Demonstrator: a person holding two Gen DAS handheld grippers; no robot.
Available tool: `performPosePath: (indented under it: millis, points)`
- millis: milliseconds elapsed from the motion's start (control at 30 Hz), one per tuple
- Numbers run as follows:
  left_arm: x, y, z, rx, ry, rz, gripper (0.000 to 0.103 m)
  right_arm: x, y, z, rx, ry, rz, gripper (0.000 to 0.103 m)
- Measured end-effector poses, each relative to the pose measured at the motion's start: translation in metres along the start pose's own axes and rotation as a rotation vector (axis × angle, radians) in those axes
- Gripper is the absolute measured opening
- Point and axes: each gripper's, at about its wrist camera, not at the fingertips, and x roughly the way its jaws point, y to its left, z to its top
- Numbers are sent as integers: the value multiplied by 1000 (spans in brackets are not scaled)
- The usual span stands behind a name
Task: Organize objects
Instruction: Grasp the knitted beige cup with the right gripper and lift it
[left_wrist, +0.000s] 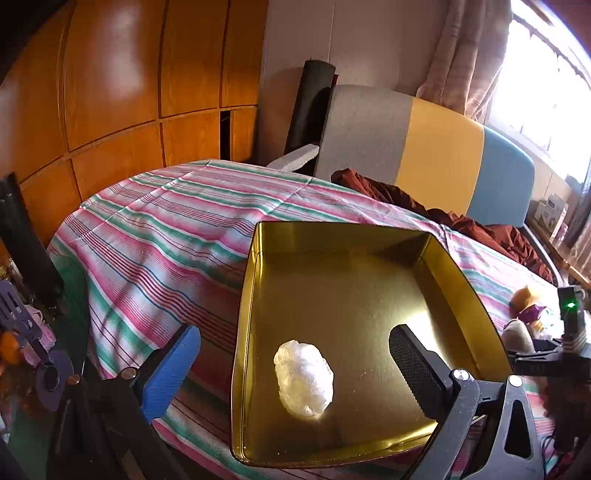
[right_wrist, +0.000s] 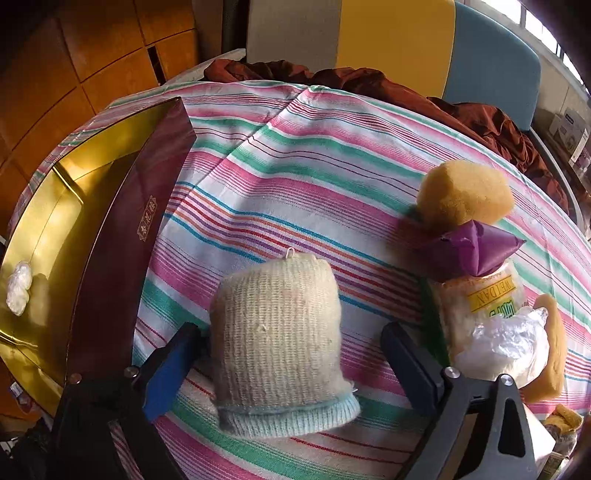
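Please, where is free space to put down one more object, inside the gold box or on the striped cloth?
Inside the gold tin, all the floor beyond the white wad is bare. On the striped cloth, a wide patch lies free between the tin's dark red wall, the knitted mitt and the sponge. Around the sponge and plastic bags it is crowded.

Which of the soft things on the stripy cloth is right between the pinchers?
The knitted cream mitt with the pale blue cuff sits between the right gripper's open fingers. The yellow sponge lies farther off.
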Motion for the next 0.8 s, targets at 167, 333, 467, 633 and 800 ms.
performPosePath:
  millis: [167,333,467,633,800]
  points:
    - [-5,0,3,6,-15,18,103,1,0,-2,10,4,7,103]
    - [-11,-4,3,39,-37,35,103,1,2,-3,14,3,-9,103]
    - [-11,-5,1,55,-23,40,103,0,1,-3,2,18,-4,103]
    - [-11,-6,0,53,-5,43,103,-3,2,-3,-4,14,-7,96]
    - [-11,-3,-2,52,3,47,103,-10,-6,-3,20,-10,-6,74]
